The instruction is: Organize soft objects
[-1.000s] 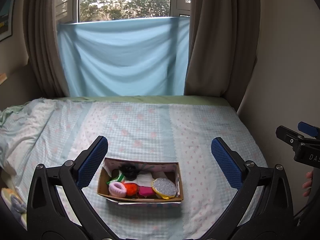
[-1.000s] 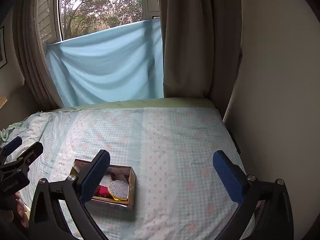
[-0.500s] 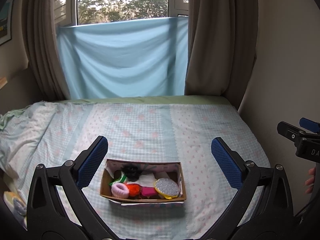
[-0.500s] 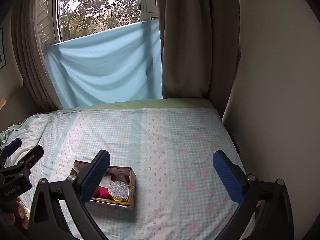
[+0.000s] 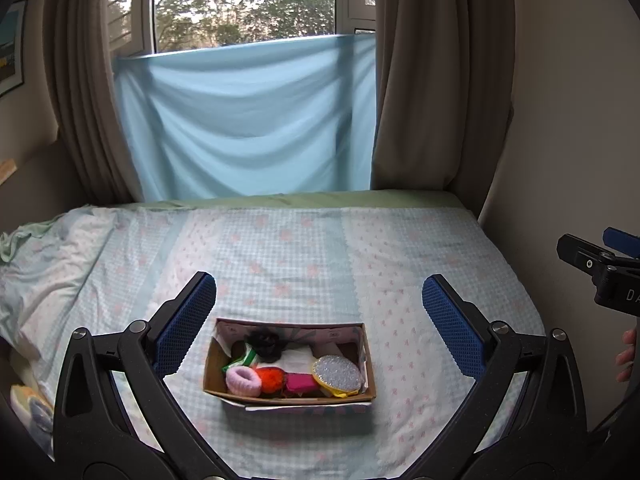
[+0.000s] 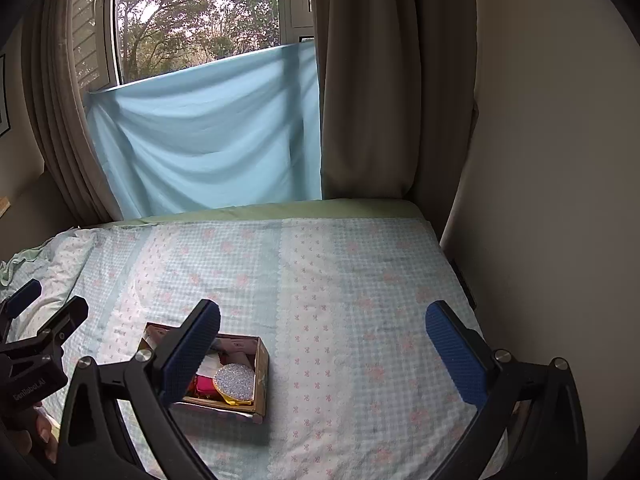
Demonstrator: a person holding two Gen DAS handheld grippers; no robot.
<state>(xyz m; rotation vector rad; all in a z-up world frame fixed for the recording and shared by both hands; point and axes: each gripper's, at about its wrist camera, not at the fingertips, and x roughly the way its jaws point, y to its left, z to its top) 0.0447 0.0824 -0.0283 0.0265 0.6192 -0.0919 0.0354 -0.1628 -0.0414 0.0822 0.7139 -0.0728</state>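
A small cardboard box (image 5: 290, 397) lies on the bed near its front edge and holds soft items: a pink scrunchie (image 5: 242, 381), an orange puff (image 5: 270, 378), a magenta pad (image 5: 301, 383), a glittery round puff (image 5: 337, 373) and a black scrunchie (image 5: 263, 343). My left gripper (image 5: 318, 312) is open and empty, held above and just behind the box. My right gripper (image 6: 322, 338) is open and empty to the right of the box (image 6: 262, 364); its left finger hides part of the box.
The bed (image 5: 320, 248) has a pale blue checked sheet, crumpled at the left (image 5: 48, 264). A wall (image 6: 540, 200) runs along the bed's right side. Curtains (image 5: 432, 80) and a blue cloth (image 5: 248, 120) hang at the window behind.
Both views have shifted slightly; the box sits a little lower in the left wrist view. Both grippers stay open and empty.
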